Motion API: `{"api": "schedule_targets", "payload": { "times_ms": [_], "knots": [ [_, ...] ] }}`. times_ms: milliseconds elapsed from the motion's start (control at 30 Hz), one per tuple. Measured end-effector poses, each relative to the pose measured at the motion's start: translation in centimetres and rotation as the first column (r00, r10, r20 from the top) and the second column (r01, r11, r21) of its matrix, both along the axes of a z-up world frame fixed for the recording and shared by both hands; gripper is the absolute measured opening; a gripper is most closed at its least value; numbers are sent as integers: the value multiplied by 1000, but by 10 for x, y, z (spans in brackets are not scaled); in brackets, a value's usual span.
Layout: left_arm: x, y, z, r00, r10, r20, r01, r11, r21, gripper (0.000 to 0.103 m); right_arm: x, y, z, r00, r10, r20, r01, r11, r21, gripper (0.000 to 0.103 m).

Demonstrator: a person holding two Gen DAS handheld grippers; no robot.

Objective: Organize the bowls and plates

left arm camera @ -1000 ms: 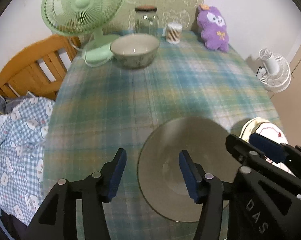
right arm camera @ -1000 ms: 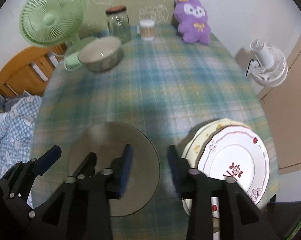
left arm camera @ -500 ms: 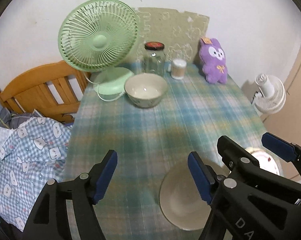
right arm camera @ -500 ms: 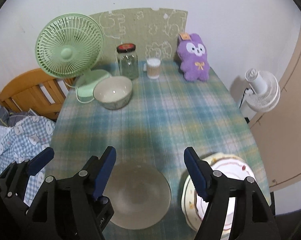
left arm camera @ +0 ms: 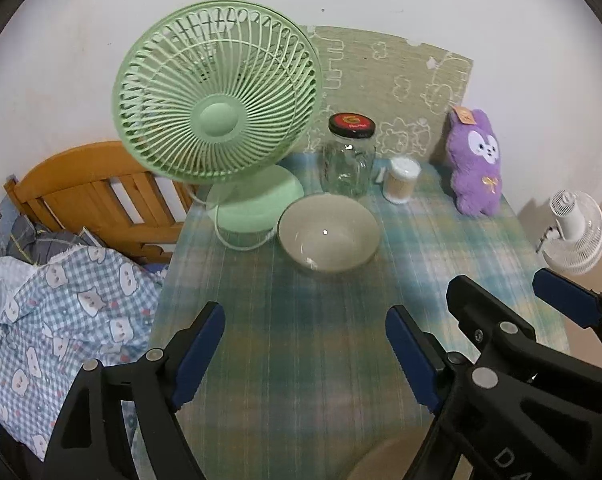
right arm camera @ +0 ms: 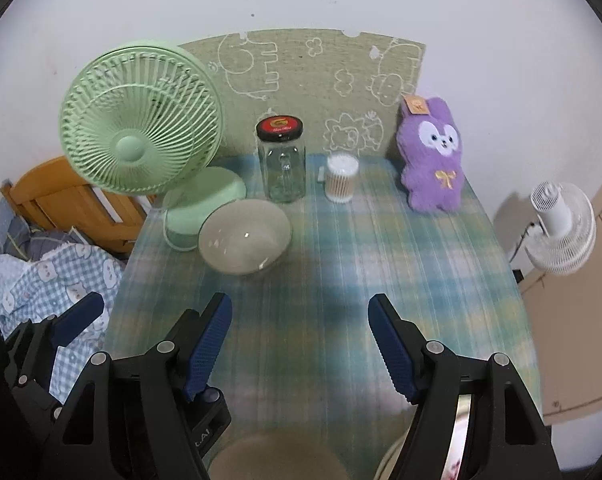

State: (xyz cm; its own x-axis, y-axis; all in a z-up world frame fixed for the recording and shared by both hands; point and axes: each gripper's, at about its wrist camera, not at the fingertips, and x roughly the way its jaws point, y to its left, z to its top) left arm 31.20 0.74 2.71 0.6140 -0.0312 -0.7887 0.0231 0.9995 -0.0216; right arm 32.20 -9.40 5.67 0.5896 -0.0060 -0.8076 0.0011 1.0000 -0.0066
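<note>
Hovering above the near part of the plaid tablecloth (left arm camera: 301, 340), the left gripper (left arm camera: 305, 344) stands released, blue pads wide apart, only cloth between them; its jaws have just been opening. Right gripper (right arm camera: 299, 336) is likewise released over the cloth with nothing gripped, and it has also been opening within the last second. In the left wrist view the right gripper shows at the lower right, just beside the left one.

Landmark: the deep bowl (left arm camera: 328, 233) on the cloth, upright, well beyond both grippers and touched by neither. Nearer the cameras than that bowl, a shallow grey bowl (right arm camera: 279, 458) peeks in at the bottom edge of the right wrist view, below the gripper bodies; only its rim arc shows in the left wrist view. Right of that, a plate (right arm camera: 459, 440) with a pale rim shows partly behind the right gripper's finger; how many plates lie there I cannot tell.

Left of the deep bowl, just beside it, sits the round base of a green fan (left arm camera: 217, 92). Behind the bowl stands a glass jar (left arm camera: 348, 160) with a dark lid. Behind and right of it is a cotton swab tub (left arm camera: 399, 180), farther right a purple plush toy (left arm camera: 475, 164) against the wall. Off the table: a wooden headboard (left arm camera: 89, 184) and a checked blanket (left arm camera: 69, 312) far left, a white fan (left arm camera: 573, 232) far right.
</note>
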Motion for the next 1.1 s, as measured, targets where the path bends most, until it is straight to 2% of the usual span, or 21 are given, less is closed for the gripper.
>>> {"api": "schedule_targets", "payload": {
  "times_ms": [133,433,600,733,800,900,933,967,1100],
  "knots": [
    [32,-4,-11,1000,-9,-22,8,999,-32,85,35,-10,-12,1000,22,-12,-21,999,29,74],
    [88,-1,-42,995,93,-27,-94,995,-29,85,107,-19,-49,997,78,-16,-78,996,45,74],
    [109,0,-60,992,128,-11,-128,992,2,80,139,-18,-74,994,99,-37,-96,993,75,74],
    [121,-1,-74,993,115,0,-115,993,16,76,158,-14,-94,994,102,-42,-99,992,74,73],
    [129,0,-83,993,116,-16,-116,993,31,74,165,-12,-104,994,100,-50,-96,992,82,66],
    [138,6,-95,990,133,-41,-133,991,19,67,175,-9,-117,993,101,-64,-95,991,95,63],
    [140,7,-97,990,131,-42,-131,991,14,60,177,-8,-119,993,100,-66,-94,991,93,63],
    [142,8,-100,990,134,-44,-134,991,12,55,179,-6,-122,993,103,-65,-97,991,90,59],
    [150,8,-111,986,152,-75,-151,988,22,43,185,-3,-132,990,111,-82,-104,990,94,39]
  ]
}}
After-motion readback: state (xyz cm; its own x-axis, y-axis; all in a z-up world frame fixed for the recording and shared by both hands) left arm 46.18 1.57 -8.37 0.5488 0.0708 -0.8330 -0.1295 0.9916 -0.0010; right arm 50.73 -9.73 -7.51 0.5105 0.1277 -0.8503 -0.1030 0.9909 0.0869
